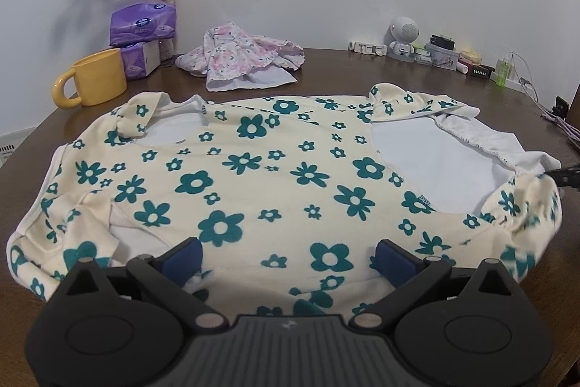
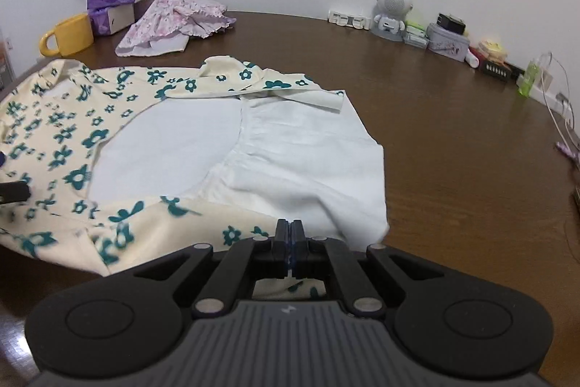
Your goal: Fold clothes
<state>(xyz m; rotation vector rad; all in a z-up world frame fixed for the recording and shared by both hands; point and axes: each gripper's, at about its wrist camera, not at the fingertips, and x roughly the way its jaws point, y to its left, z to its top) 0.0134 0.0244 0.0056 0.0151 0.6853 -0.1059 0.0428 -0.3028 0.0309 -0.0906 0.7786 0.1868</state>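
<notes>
At near edge of the surface, right claw is clamped tight on the hem of the cream flowered garment, white lining turned up. Left claw hovers agape over the spread cloth. Behind: pink garment, yellow mug.

Dark wooden table, flowered cream garment spread centre, pink floral garment twelve o'clock, yellow mug ten o'clock, tissue packs eleven o'clock.
</notes>
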